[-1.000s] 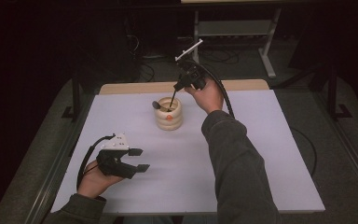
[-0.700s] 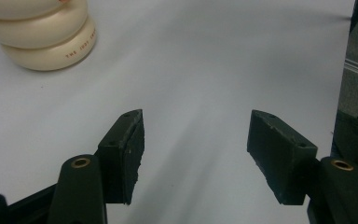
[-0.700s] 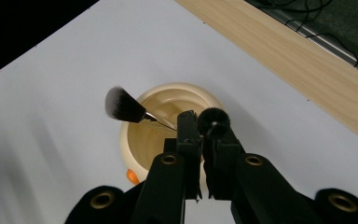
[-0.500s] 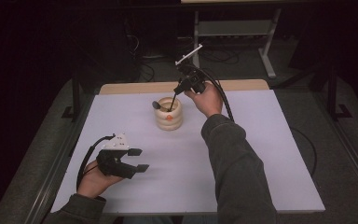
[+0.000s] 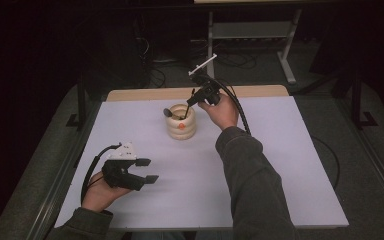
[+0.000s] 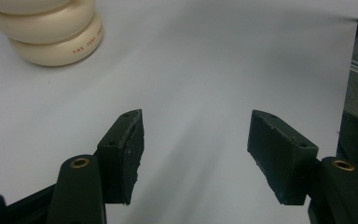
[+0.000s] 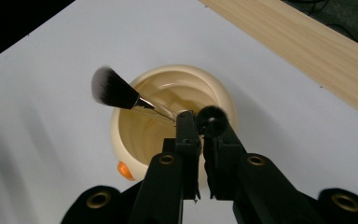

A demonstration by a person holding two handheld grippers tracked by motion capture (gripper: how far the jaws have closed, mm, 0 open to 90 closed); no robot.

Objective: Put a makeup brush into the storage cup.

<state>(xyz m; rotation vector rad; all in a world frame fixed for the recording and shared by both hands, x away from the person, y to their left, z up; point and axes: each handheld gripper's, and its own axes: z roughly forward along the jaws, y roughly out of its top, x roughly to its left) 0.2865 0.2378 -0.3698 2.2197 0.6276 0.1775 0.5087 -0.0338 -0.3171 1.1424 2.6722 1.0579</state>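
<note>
The right tongs (image 7: 200, 122) hang over the mouth of a cream, ring-stacked holder (image 5: 181, 122), their jaws drawn almost together around something dark and rounded, apparently the top of a second brush (image 7: 210, 116). The jaws have just been opening a little, and a narrow gap shows between them lower down; whether the pads truly press on that dark tip I cannot tell from here. In the high view these tongs (image 5: 192, 97) point down at the holder from its far right side, with the black cable looping back over the person's sleeve.

A make-up brush (image 7: 116, 91) with a dark, white-tipped head leans out of the holder toward its rim, its metal ferrule running down inside. An orange spot marks the holder's front.

The left tongs (image 5: 147, 170) rest low over the white worktop (image 5: 280, 165), near its front left corner and well apart from the holder. Their jaws stand wide open with nothing between them (image 6: 193, 154), bare worktop showing through the gap.
</note>
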